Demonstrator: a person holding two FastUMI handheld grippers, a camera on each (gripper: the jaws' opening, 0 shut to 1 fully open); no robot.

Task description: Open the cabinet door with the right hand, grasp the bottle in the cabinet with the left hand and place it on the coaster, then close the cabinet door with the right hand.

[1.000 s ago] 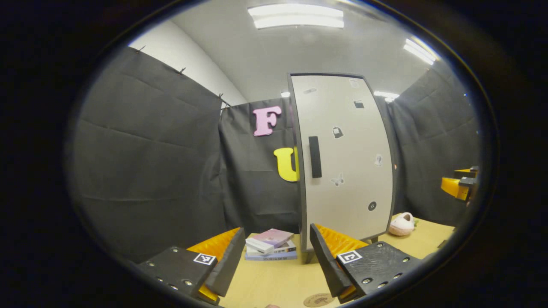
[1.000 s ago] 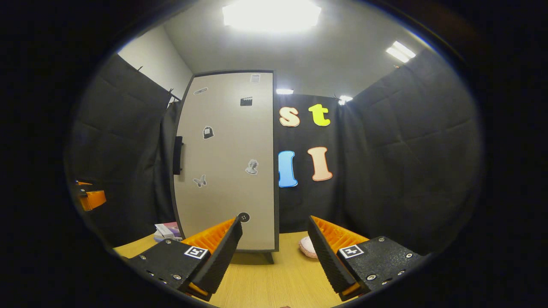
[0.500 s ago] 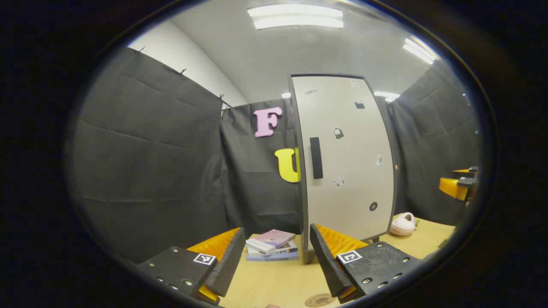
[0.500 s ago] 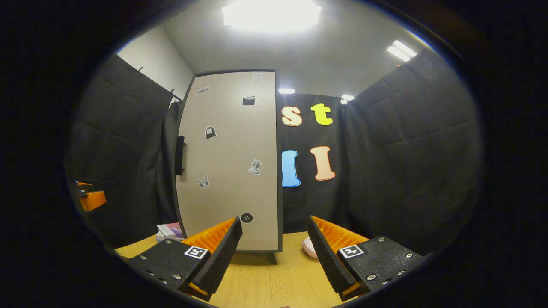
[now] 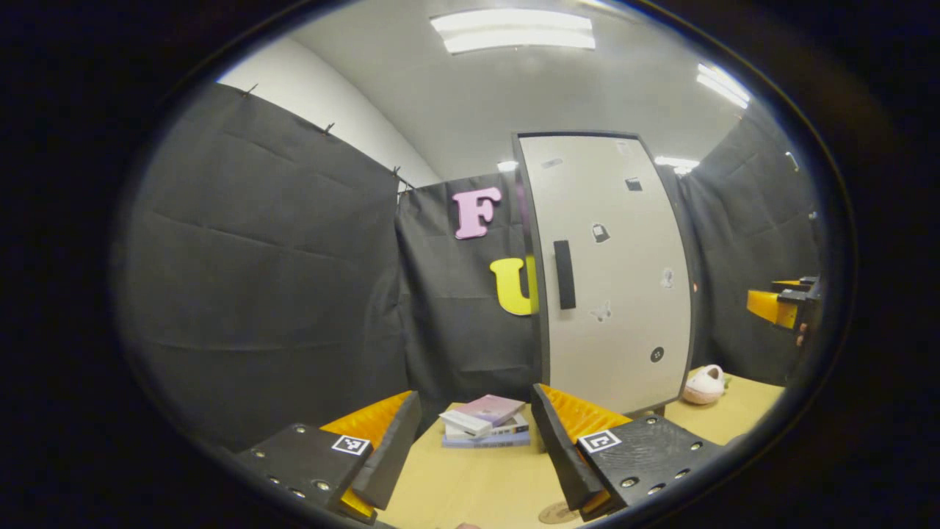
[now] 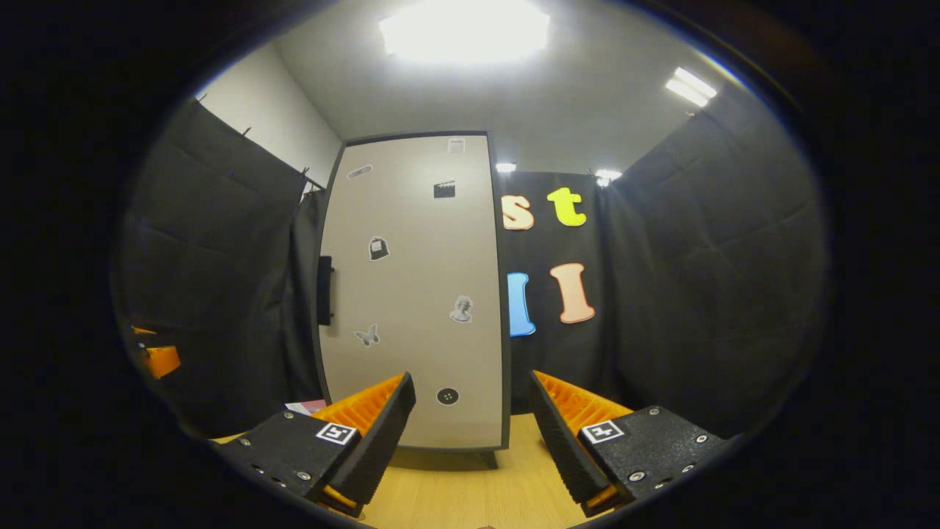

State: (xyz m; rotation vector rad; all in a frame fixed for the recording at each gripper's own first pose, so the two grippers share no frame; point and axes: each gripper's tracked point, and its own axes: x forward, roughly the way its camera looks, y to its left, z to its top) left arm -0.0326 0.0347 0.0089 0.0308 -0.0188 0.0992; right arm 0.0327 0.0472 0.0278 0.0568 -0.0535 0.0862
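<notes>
Advanced right claw (image 6: 470, 426) toward cabinet door (image 6: 415, 294); door grew larger, pink slipper dropped out of right gripper view. Left claw (image 5: 474, 441) panned slightly. Both claws spread wide, empty. Door shut, handle (image 6: 325, 290) untouched; bottle presumably inside, unseen. Coaster (image 5: 556, 512) at near surface (image 5: 477, 481) edge.

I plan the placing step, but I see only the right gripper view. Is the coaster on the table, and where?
Observer: Yes. In the left gripper view the coaster lies on the table, partly hidden behind one finger of the left gripper.
Operator: Does that gripper hold anything?
Observer: No, it is open and empty.
Operator: Is anything else near the cabinet door?
Observer: A pink plush object lies on the table beside the cabinet door.
</notes>
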